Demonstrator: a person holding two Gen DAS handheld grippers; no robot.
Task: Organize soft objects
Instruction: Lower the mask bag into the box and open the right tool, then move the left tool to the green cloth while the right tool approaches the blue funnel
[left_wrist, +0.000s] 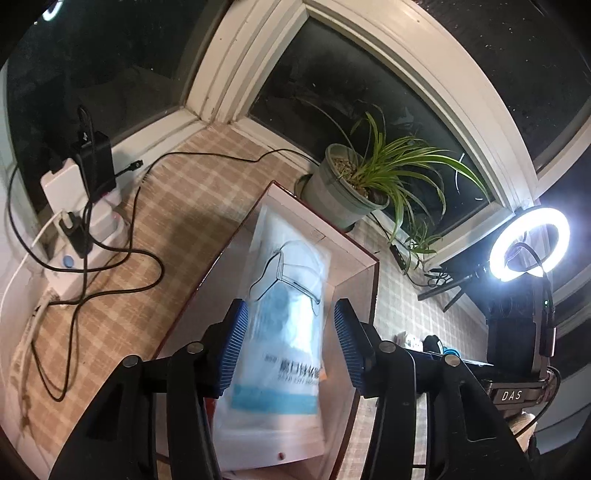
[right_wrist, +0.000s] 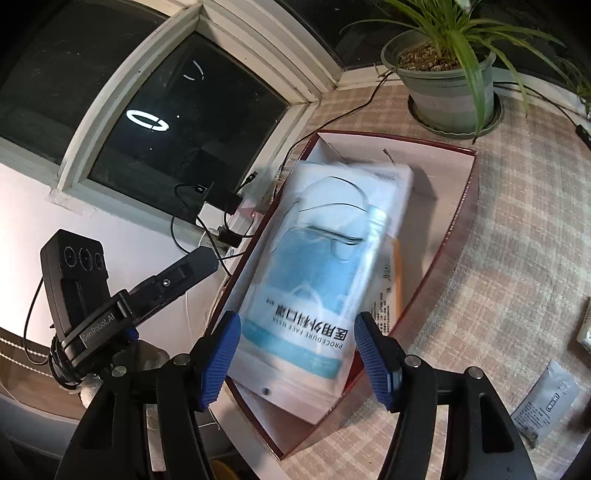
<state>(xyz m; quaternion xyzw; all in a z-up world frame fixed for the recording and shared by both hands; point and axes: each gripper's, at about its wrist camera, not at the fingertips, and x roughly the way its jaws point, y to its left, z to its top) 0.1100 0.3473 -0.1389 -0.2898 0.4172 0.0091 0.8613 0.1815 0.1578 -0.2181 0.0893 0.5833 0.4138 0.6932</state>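
here the mask pack (right_wrist: 317, 273) lies between the open right claw (right_wrist: 299, 354).

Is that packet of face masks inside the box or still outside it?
Inside: the mask packet lies within the red-rimmed box, both grippers open around it.

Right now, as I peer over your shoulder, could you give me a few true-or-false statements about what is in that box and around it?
1. The face-mask packet lies in the red-rimmed box. True.
2. The right gripper is clamped shut on the packet. False: its jaws stand open on either side of it.
3. The left gripper is open too. True.
4. The potted plant stands inside the box. False: it stands on the checked cloth beyond the box.
5. The ring light is switched off. False: it glows bright white.
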